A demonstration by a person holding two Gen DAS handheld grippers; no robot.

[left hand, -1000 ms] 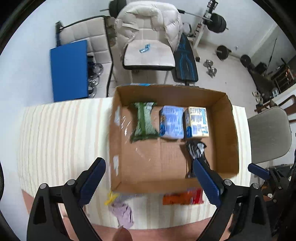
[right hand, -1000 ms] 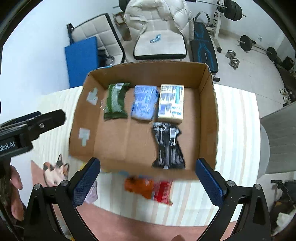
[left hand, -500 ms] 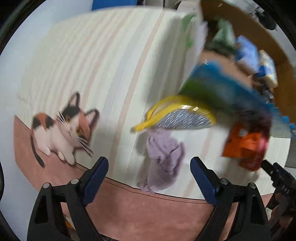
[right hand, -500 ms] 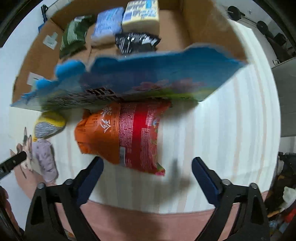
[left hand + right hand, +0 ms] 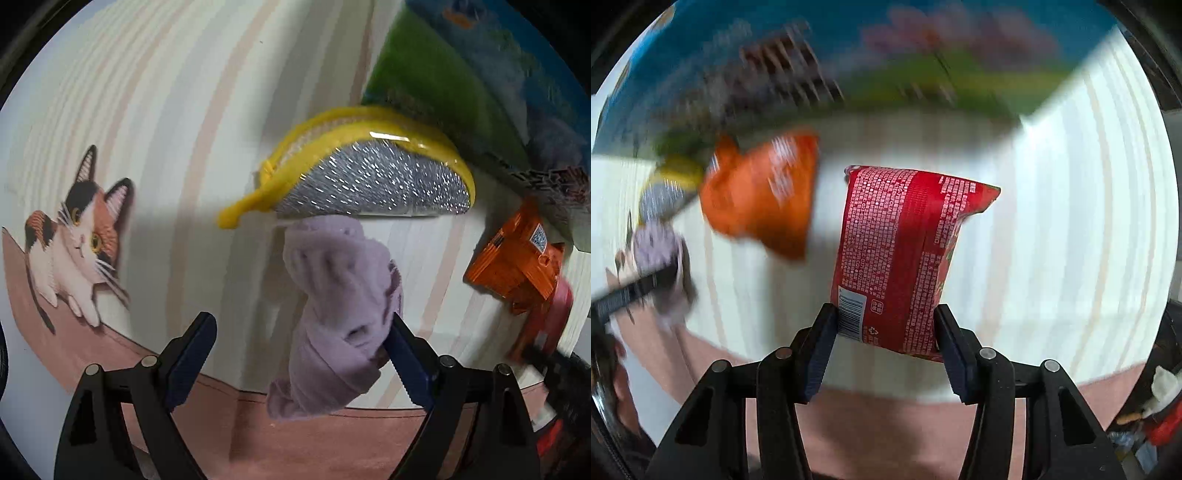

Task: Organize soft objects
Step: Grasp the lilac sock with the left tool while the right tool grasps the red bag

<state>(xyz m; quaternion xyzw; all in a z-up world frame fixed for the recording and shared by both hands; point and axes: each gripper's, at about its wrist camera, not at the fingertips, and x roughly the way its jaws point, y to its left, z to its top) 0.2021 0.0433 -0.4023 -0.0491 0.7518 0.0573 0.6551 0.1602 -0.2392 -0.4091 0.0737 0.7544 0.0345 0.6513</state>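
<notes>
A crumpled purple cloth (image 5: 332,314) lies on the striped mat between the fingers of my left gripper (image 5: 299,350). It leans on the right finger (image 5: 406,354), the left finger stands apart, and the gripper is open. Just beyond lie a yellow scrubber with a silver face (image 5: 369,177) and an orange packet (image 5: 517,258). In the right wrist view my right gripper (image 5: 884,343) is closing its jaws on a red packet (image 5: 905,258), and both pads touch its lower edge. The orange packet (image 5: 761,199) shows blurred to its left.
The blue and green printed side of the cardboard box (image 5: 480,74) stands right behind the items, also in the right wrist view (image 5: 849,55). A cat picture (image 5: 74,240) marks the mat's left part. The mat's pink border (image 5: 295,443) runs along the near edge.
Both grippers came down from above the box to the mat in front of it. The right jaws narrowed around the red packet. The left gripper moved in around the purple cloth.
</notes>
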